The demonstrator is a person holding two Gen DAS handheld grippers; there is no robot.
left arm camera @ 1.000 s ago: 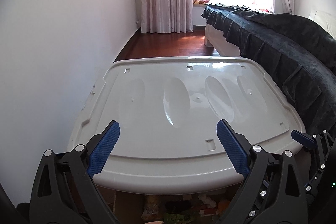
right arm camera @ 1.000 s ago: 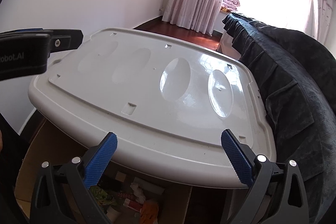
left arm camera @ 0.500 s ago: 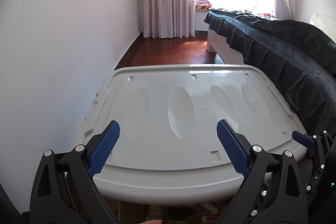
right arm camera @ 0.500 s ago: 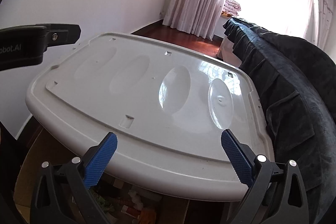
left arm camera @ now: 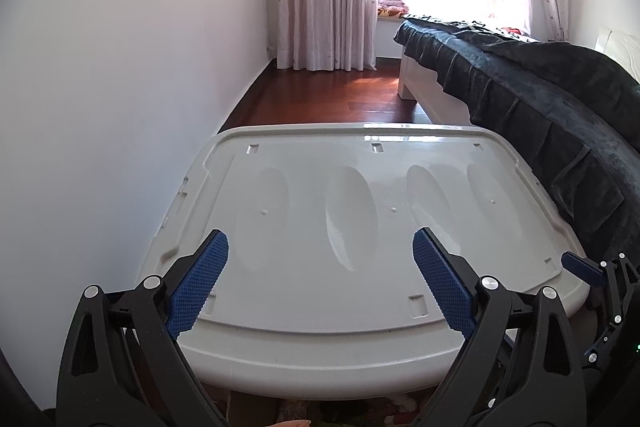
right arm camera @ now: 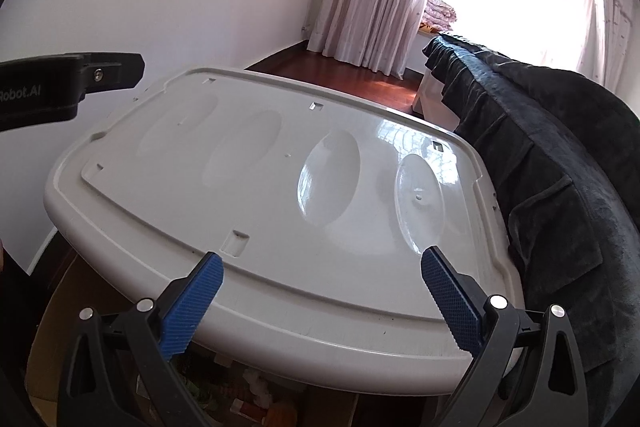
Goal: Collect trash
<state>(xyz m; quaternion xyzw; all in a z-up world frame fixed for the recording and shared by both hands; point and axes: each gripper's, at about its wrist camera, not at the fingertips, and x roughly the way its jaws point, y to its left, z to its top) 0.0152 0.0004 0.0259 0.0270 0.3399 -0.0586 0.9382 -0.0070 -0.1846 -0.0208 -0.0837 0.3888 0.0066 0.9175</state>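
A white plastic lid (left arm camera: 360,227) fills the foreground, its left edge near the white wall (left arm camera: 120,87) and its right edge just beside the dark bed cover (left arm camera: 560,115); wooden floor (left arm camera: 332,95) lies open beyond its far rim. The left gripper (left arm camera: 320,283) and right gripper (right arm camera: 320,299) both hover over the lid's near rim, jaws spread wide, grasping nothing. Mixed trash (right arm camera: 256,399) lies in a cardboard box (right arm camera: 52,343) beneath the lid's near edge, only partly visible.
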